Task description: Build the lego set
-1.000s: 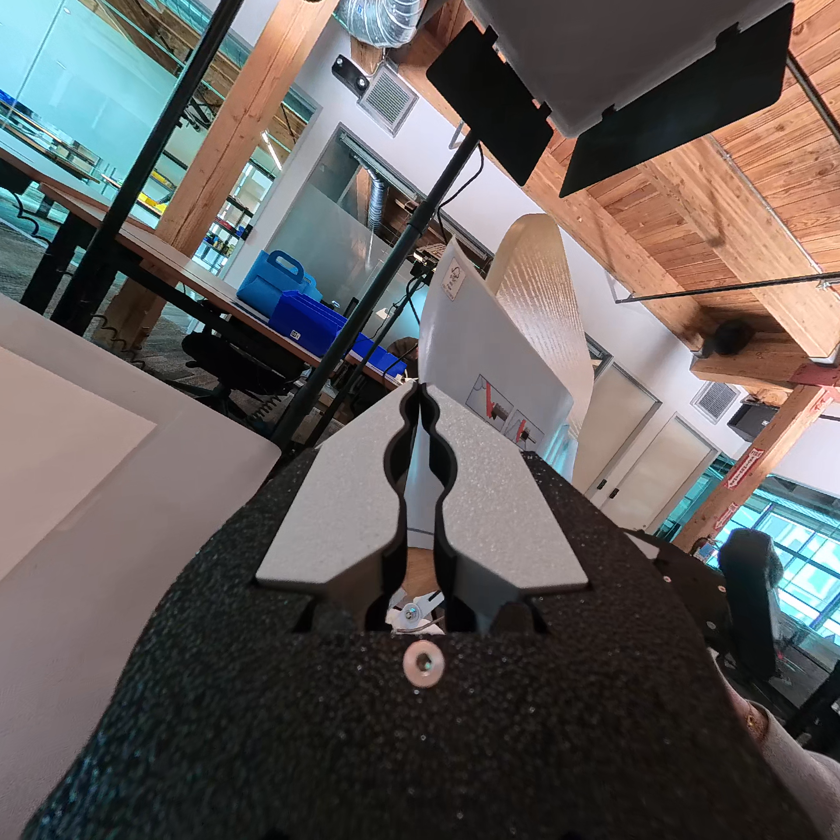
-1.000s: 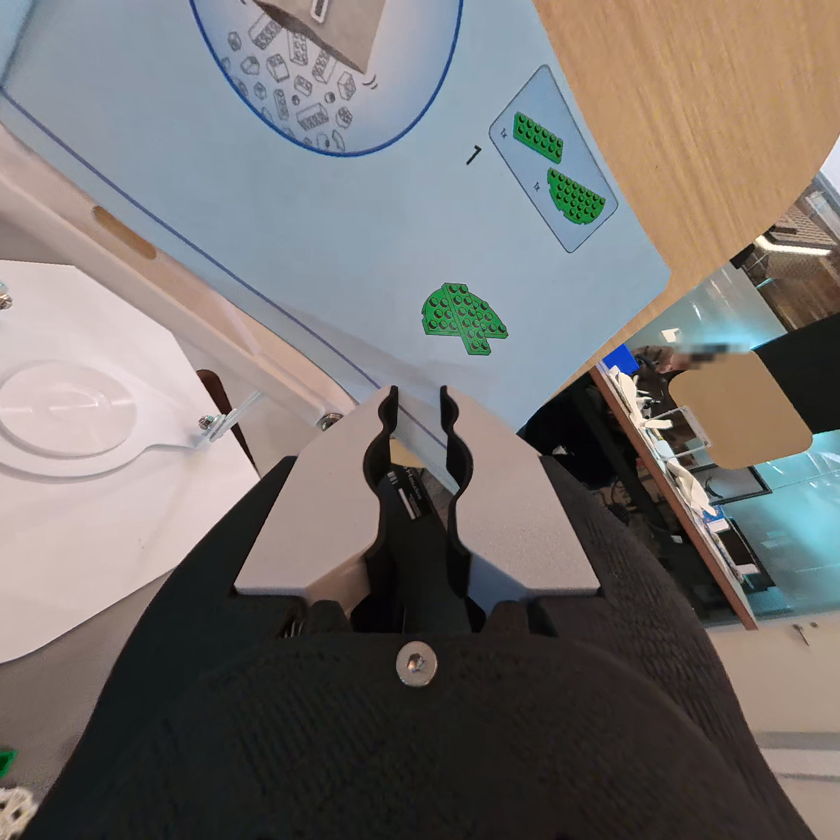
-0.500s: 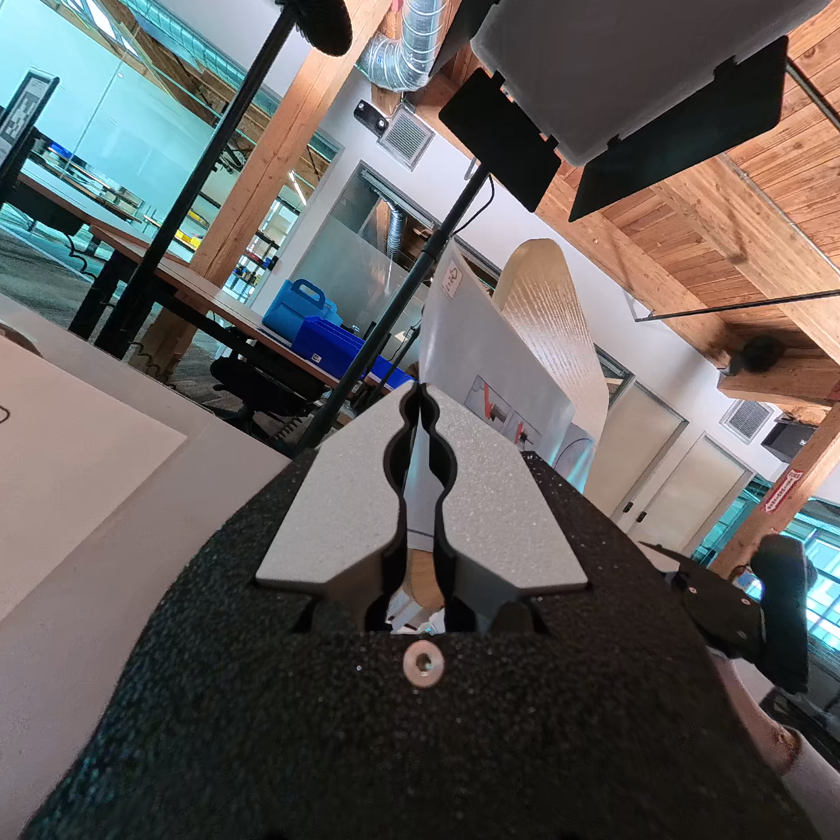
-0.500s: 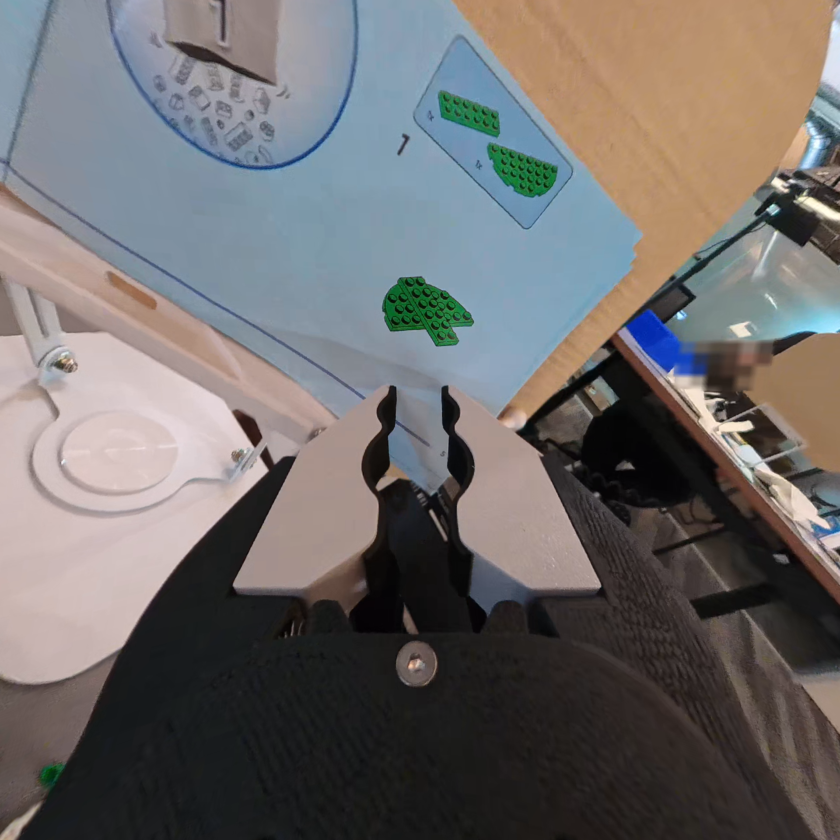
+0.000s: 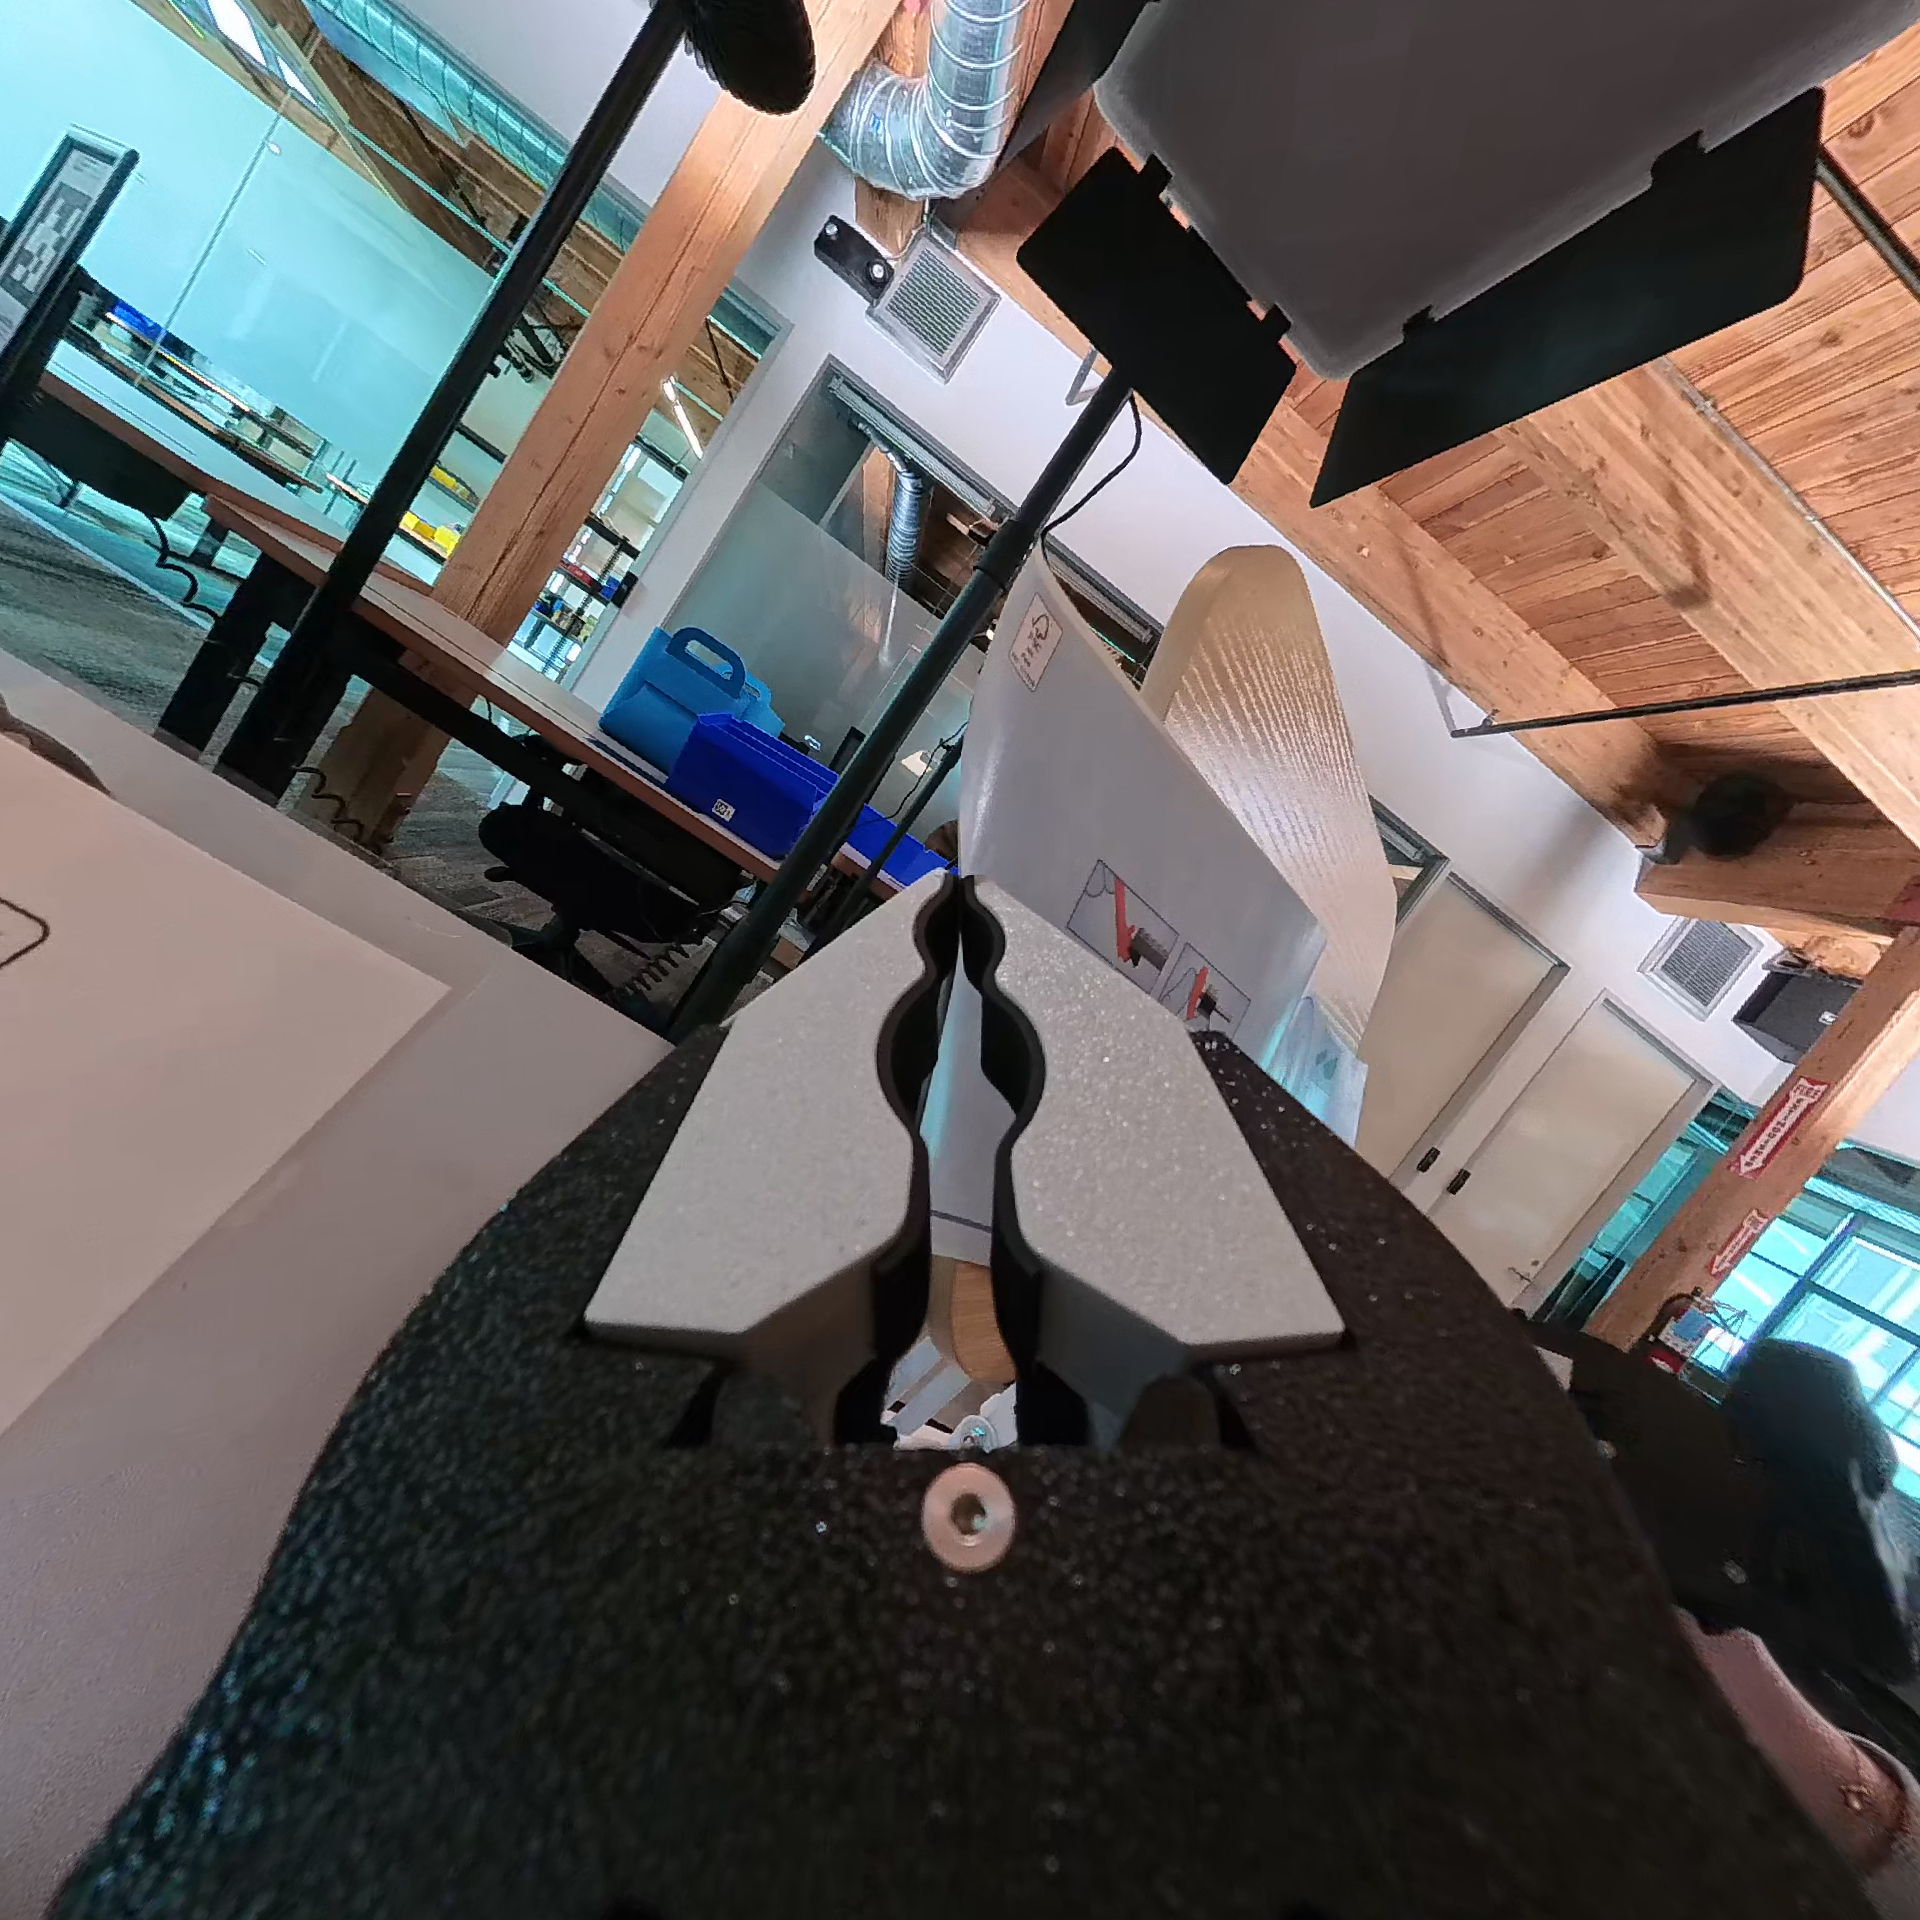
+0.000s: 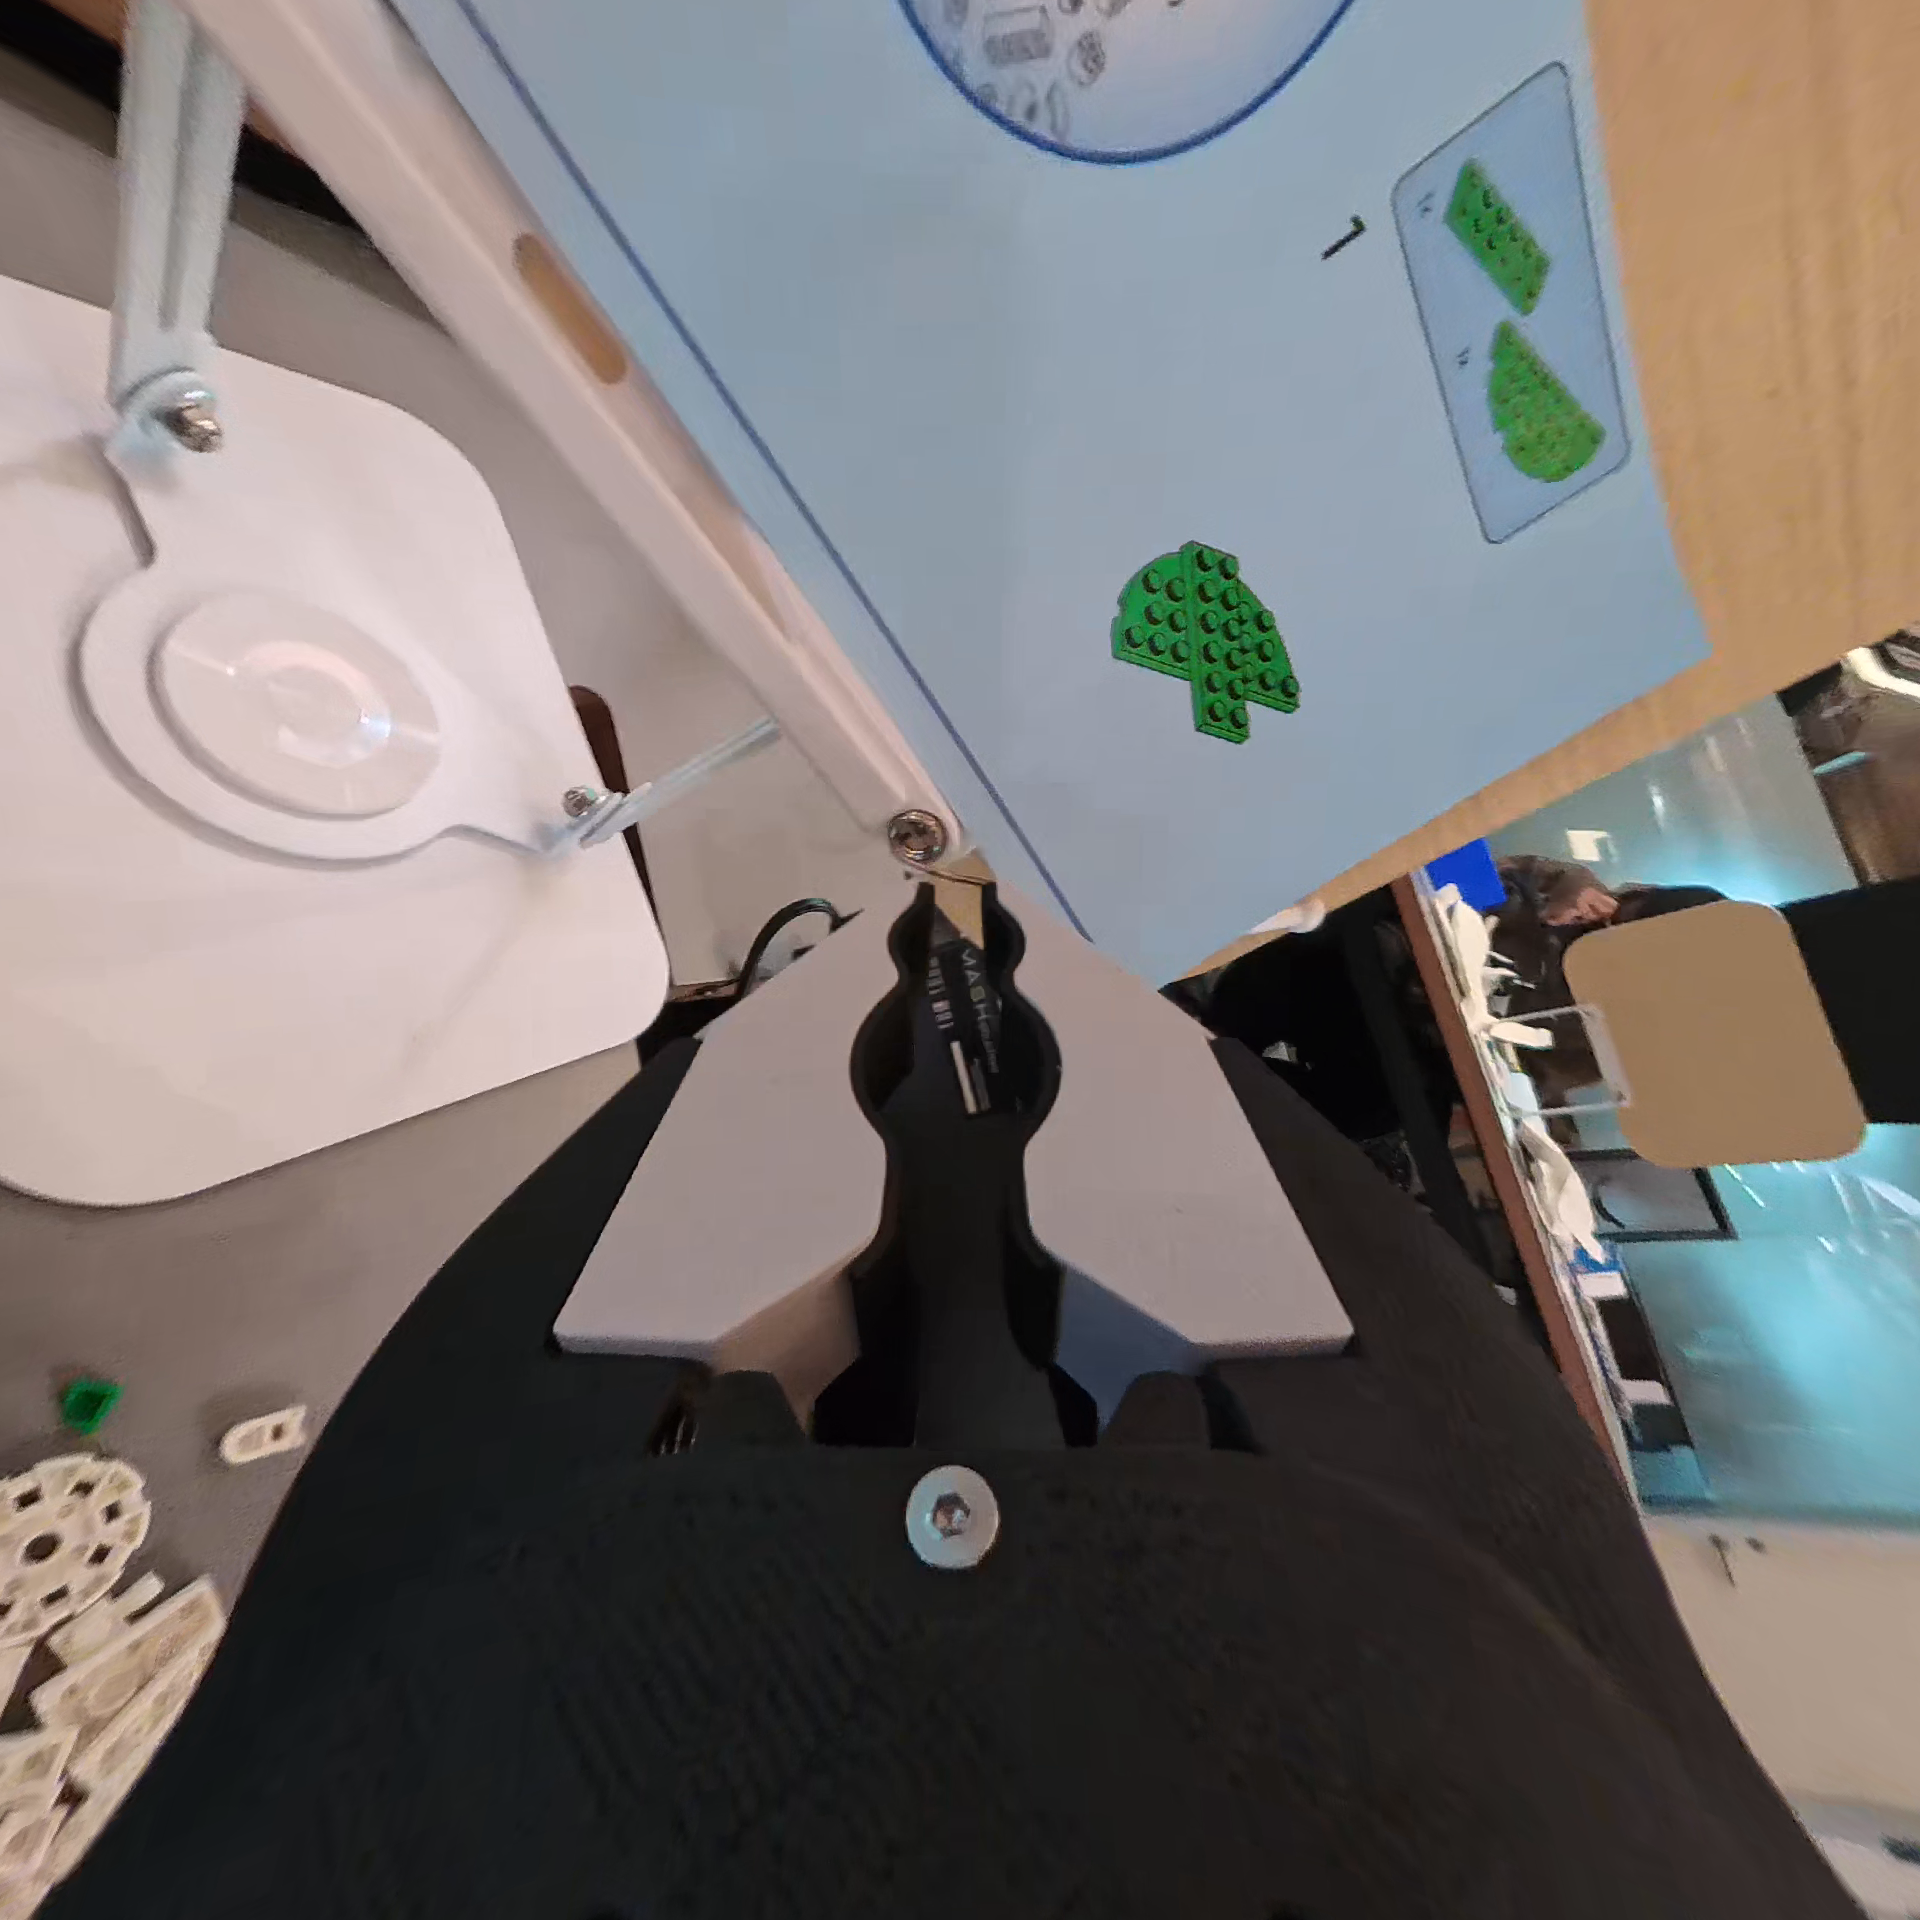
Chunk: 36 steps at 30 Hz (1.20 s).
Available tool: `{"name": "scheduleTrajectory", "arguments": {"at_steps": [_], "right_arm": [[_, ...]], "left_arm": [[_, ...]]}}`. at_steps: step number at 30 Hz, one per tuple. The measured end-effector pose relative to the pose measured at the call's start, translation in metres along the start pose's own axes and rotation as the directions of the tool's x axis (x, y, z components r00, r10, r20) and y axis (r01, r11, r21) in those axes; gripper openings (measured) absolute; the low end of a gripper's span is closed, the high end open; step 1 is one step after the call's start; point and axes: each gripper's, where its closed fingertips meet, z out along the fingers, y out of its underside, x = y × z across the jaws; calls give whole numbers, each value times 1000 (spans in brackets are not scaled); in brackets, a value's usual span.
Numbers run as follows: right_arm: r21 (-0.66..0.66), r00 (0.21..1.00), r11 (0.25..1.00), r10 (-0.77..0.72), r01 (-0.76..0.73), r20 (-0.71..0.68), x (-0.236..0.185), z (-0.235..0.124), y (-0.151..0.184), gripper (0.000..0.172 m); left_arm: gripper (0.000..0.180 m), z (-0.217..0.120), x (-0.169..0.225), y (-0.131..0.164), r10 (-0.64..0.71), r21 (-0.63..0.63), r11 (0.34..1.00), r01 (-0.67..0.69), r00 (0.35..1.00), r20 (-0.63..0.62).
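Narrowed right gripper nears grey table; left gripper pinches booklet, timber ceiling overhead.

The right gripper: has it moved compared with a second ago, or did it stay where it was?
Yes. The right gripper has slid left along the blue instruction page: the printed green brick shape, earlier above its fingertips, now sits up to their right.
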Motion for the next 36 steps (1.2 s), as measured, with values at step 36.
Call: {"name": "scheduleTrajectory", "arguments": {"at_steps": [36], "right_arm": [[-122,530,532,846,-838,55,29,18,60,30]], "left_arm": [[0,-2,-6,-4,-15,14,1000,15,1000,6]]}}
